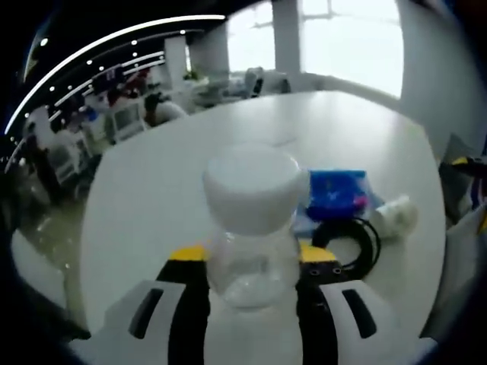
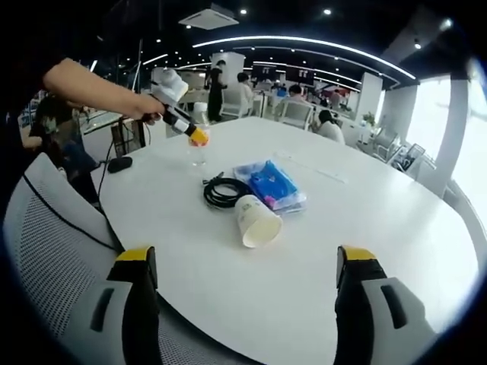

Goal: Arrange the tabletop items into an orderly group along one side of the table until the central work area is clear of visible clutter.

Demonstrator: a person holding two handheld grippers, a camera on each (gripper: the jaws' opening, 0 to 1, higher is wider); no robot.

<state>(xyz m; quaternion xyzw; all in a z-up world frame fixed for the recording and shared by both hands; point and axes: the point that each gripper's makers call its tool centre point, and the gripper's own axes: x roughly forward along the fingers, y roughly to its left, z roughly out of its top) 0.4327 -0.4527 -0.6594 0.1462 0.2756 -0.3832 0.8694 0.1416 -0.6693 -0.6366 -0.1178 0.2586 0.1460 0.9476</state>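
While clenched between the left claw (image 1: 254,293), seemingly upright: clear jar (image 1: 253,228).

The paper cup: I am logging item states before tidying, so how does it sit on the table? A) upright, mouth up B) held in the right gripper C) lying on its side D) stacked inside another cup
C: the paper cup lies tipped on its side on the white table, its open mouth showing, beside the coiled black cable.

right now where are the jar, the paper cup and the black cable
jar (image 1: 253,266), left gripper view, clear body
paper cup (image 2: 257,220), right gripper view, its side, lying tipped over
black cable (image 2: 226,191), right gripper view, coil's rim
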